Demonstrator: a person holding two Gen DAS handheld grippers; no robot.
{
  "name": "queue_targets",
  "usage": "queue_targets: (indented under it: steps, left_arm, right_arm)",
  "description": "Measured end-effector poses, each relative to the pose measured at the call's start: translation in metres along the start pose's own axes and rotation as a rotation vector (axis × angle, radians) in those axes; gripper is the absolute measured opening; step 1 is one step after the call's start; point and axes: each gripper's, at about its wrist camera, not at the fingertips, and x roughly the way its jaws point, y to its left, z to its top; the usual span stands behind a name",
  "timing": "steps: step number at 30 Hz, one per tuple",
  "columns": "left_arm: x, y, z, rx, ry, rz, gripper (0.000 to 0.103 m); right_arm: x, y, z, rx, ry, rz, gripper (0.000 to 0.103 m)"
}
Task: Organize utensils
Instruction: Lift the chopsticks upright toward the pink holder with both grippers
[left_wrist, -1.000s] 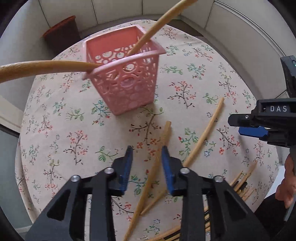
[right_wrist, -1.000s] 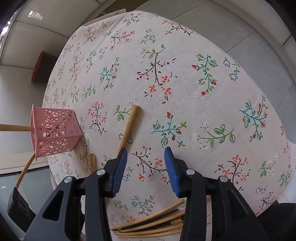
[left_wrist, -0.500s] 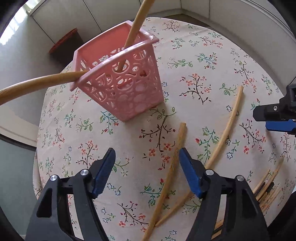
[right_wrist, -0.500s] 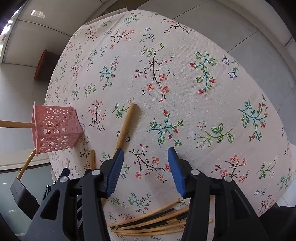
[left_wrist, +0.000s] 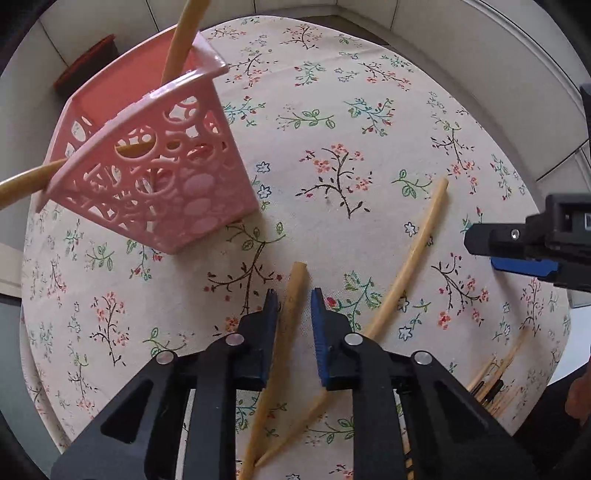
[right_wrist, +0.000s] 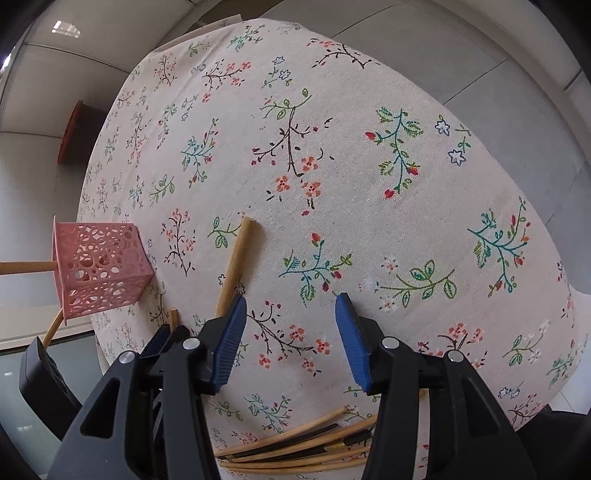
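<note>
Floral cloth covers the round desk (left_wrist: 332, 122). At its near edge the left gripper (left_wrist: 293, 306) has narrowed its jaws around a wooden utensil handle (left_wrist: 291, 295), though whether they press it I cannot tell. A second curved handle (left_wrist: 413, 251) lies just beside. Toward the far left edge stands a pink perforated basket (left_wrist: 147, 173) holding two utensils. The right gripper (right_wrist: 290, 339) hovers released, level above the cloth.

Glossy pink plastic basket (left_wrist: 147, 173); matt wooden stick (left_wrist: 291, 295); woven floral tablecloth (left_wrist: 332, 110).
</note>
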Motion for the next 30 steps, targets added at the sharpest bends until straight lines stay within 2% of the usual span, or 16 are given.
queue_targets:
  steps: [1,6,13,14,15,16,18,22,27,30]
  left_arm:
    - [-0.001,-0.001,-0.001,0.004,-0.001,-0.004,0.01]
    - [-0.016,0.01,-0.015,-0.001,-0.046,0.042,0.008]
    - [-0.089,0.02,-0.045,0.004,-0.184,0.068,0.007]
    - [-0.097,0.022,-0.048,0.0,-0.202,0.07,0.007]
    - [-0.106,0.024,-0.051,-0.007,-0.224,0.075,0.007]
    - [-0.111,0.02,-0.052,-0.013,-0.239,0.079,0.007]
    - [-0.125,0.02,-0.053,-0.024,-0.272,0.081,0.007]
    - [-0.153,0.014,-0.061,-0.048,-0.34,0.066,0.007]
    - [-0.188,0.015,-0.084,-0.063,-0.43,0.046,0.006]
    - [-0.204,0.013,-0.093,-0.078,-0.461,0.03,0.006]
  right_arm:
    - [0.001,0.003,0.0,0.0,0.002,-0.007,0.052]
    - [0.009,0.022,0.0,-0.003,-0.007,-0.062,0.054]
    - [0.022,0.057,-0.005,-0.009,-0.033,-0.091,0.054]
    - [0.023,0.062,-0.005,-0.017,-0.046,-0.125,0.048]
    - [0.024,0.067,-0.006,-0.027,-0.061,-0.148,0.035]
    - [0.026,0.072,-0.006,-0.046,-0.07,-0.19,0.017]
    - [0.028,0.073,-0.005,-0.044,-0.066,-0.174,0.009]
    - [0.013,0.06,-0.011,-0.038,-0.105,-0.078,0.008]
    - [-0.042,0.061,-0.045,-0.218,-0.246,0.03,0.009]
    - [-0.078,0.062,-0.069,-0.307,-0.29,0.092,0.009]
